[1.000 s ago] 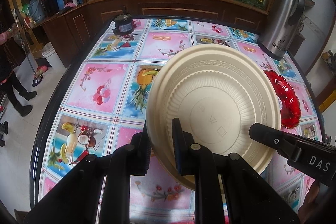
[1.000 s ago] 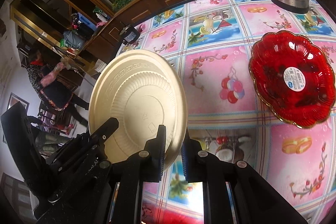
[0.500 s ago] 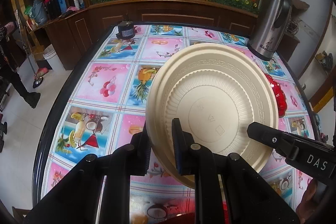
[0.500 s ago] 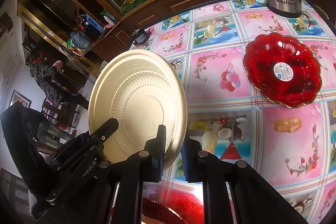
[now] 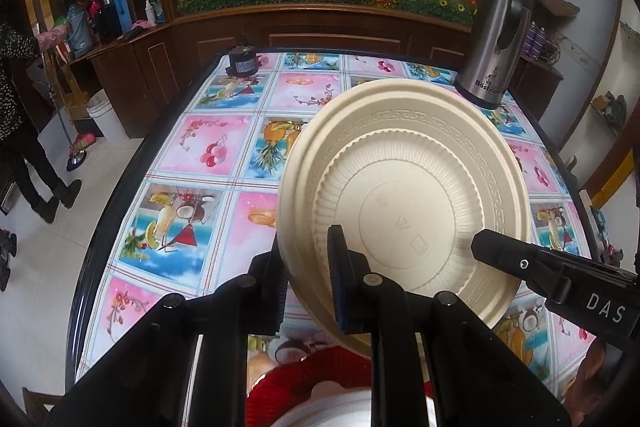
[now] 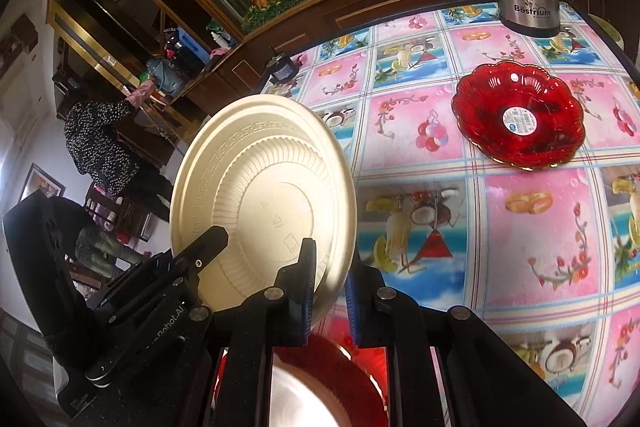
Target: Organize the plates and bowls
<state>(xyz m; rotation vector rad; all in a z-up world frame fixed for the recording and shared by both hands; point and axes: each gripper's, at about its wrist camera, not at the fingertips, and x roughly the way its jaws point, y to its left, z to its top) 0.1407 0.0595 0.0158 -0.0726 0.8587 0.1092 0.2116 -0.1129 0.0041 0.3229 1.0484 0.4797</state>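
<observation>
A cream plastic plate [image 5: 404,203] is held up on edge above the table, its ribbed underside toward both cameras. My left gripper [image 5: 306,269] is shut on its rim at one side. My right gripper [image 6: 328,281] is shut on the rim at the other side, where the plate [image 6: 260,195] also shows. A red scalloped glass dish [image 6: 518,115] lies flat on the table at the right. Directly below the grippers a red plate with a white dish on it [image 5: 340,395] sits at the near table edge, also in the right wrist view [image 6: 320,383].
The table [image 5: 200,155] has a fruit-print cloth. A steel thermos [image 5: 496,39] stands at the far right corner and a small dark jar [image 5: 242,61] at the far left. A wooden cabinet lies beyond. A person [image 6: 100,147] stands off to the left.
Both grippers have pulled back toward the near edge with the plate. More of the table shows ahead, and the red plate with the white dish has come into view below.
</observation>
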